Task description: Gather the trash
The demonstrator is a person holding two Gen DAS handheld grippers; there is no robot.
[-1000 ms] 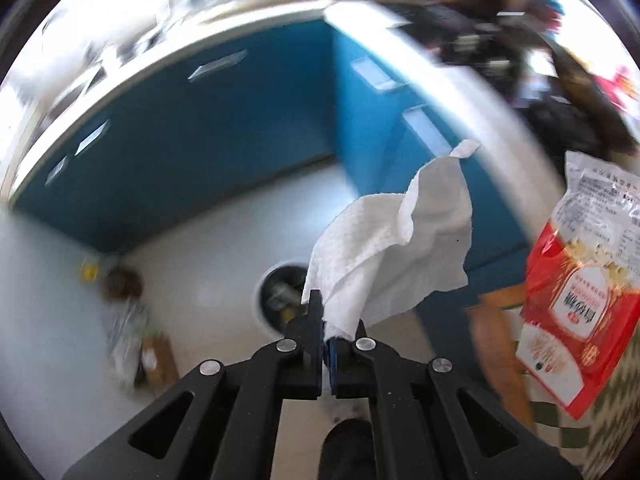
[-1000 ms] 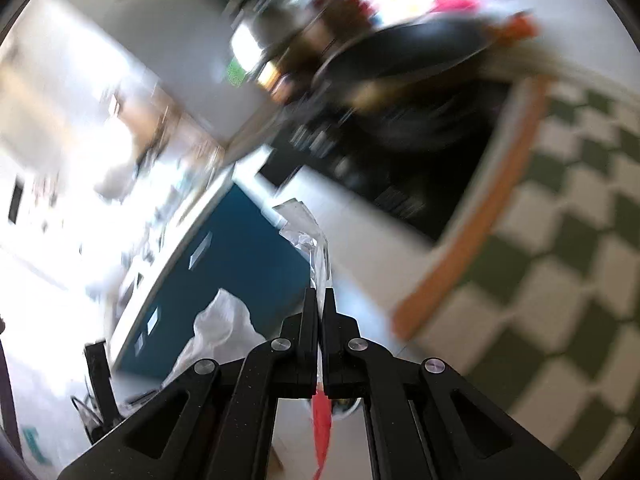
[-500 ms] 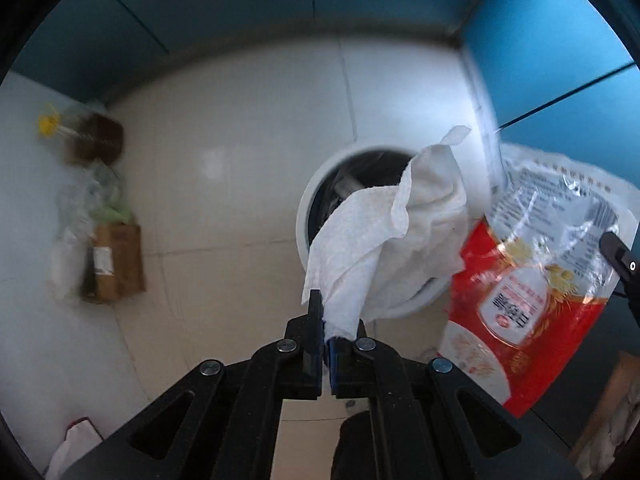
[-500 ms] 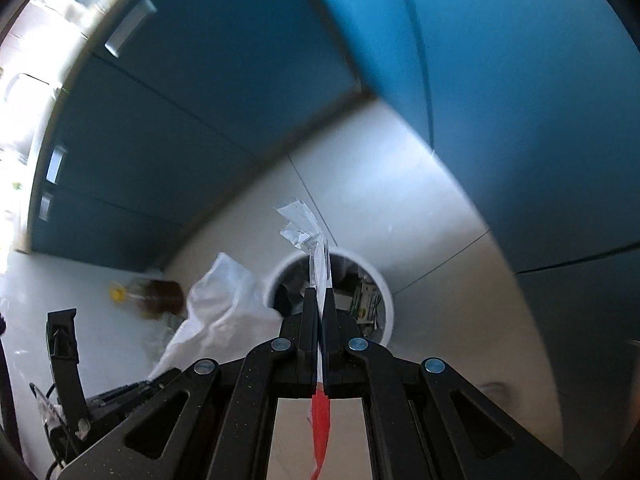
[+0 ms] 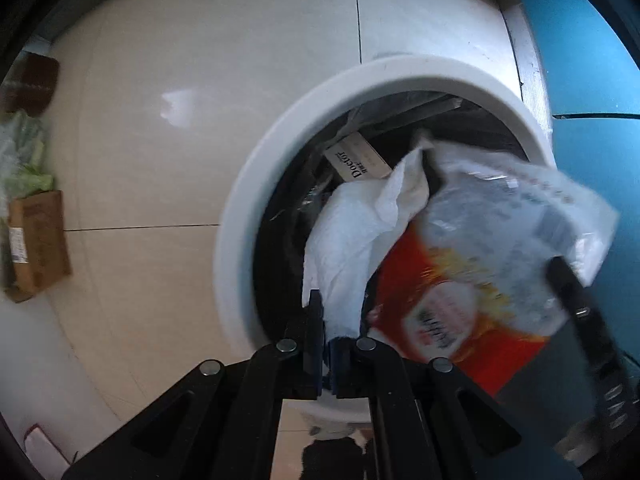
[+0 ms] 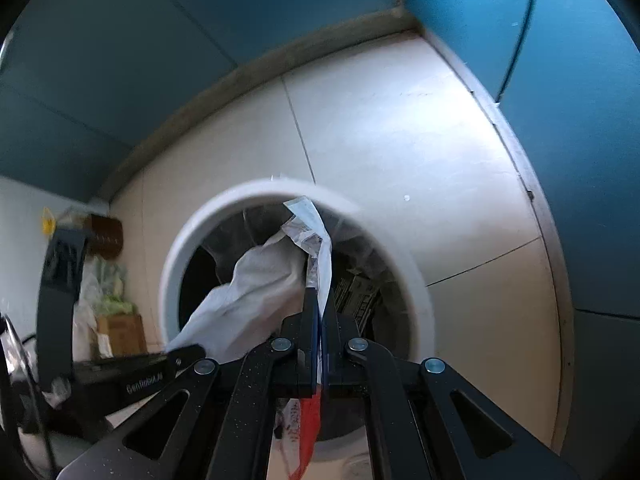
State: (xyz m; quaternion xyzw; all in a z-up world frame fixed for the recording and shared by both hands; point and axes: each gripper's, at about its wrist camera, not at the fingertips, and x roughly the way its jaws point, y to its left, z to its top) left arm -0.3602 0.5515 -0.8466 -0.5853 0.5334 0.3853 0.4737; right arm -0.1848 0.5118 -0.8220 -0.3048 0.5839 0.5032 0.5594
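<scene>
Hanging over the round white plastic trash bin (image 5: 240, 216), left tongs (image 5: 325, 344) pinch a crumpled white paper towel (image 5: 352, 248) and right tongs (image 6: 320, 320) clamp a red-and-clear plastic snack wrapper (image 6: 318, 248), poised above its mouth for dropping in.

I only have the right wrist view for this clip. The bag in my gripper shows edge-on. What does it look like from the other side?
Observer: From the left wrist view the snack bag is red below and clear plastic with print above, hanging over the bin.
Operator: What is the left gripper clamped on?
Observer: The left gripper is shut on a white paper towel, pinched at its bottom edge.
Operator: Anything readable inside the bin?
Observer: Yes, a pale carton printed "Doctor" lies against the black liner.
</scene>
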